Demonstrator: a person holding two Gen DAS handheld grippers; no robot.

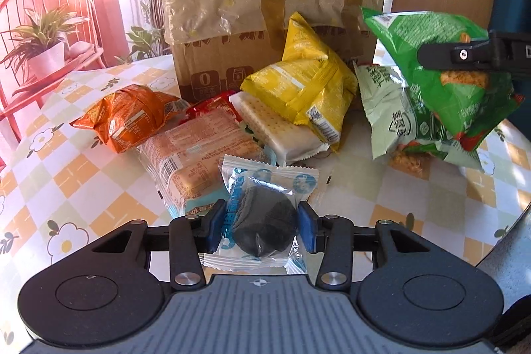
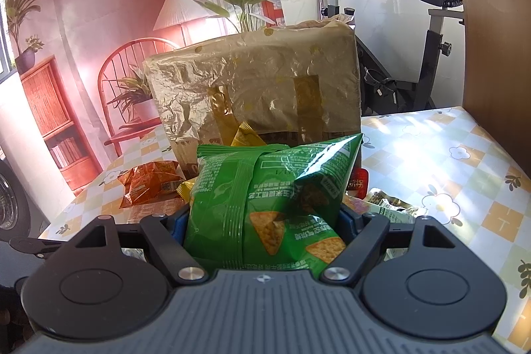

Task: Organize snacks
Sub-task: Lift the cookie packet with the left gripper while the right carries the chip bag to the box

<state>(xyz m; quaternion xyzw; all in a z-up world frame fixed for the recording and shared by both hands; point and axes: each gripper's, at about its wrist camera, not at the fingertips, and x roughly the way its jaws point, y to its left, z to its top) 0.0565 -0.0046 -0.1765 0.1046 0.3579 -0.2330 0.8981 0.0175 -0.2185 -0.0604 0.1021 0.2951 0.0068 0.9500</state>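
So the left gripper point(image 1: 262, 228) has its blue pads squeezed on a clear packet with a dark round cake point(image 1: 264, 221) inside; the packet sits dead centre between the jaws, poking out toward 12 o'clock. Past it, at about 11 o'clock, lies a long bread pack point(image 1: 199, 151), with an orange snack bag point(image 1: 127, 116) further out at 10. A yellow bag point(image 1: 305, 88) leans on a cracker pack point(image 1: 282, 131) at roughly 12, right in front of the plastic-wrapped cardboard box point(image 1: 265, 5).

The right gripper point(image 2: 262, 231) is clamped on a green chip bag point(image 2: 265, 204), which fills the gap between its jaws and sticks up toward 12 o'clock. Everything's on the checked flower tablecloth point(image 1: 66, 181).
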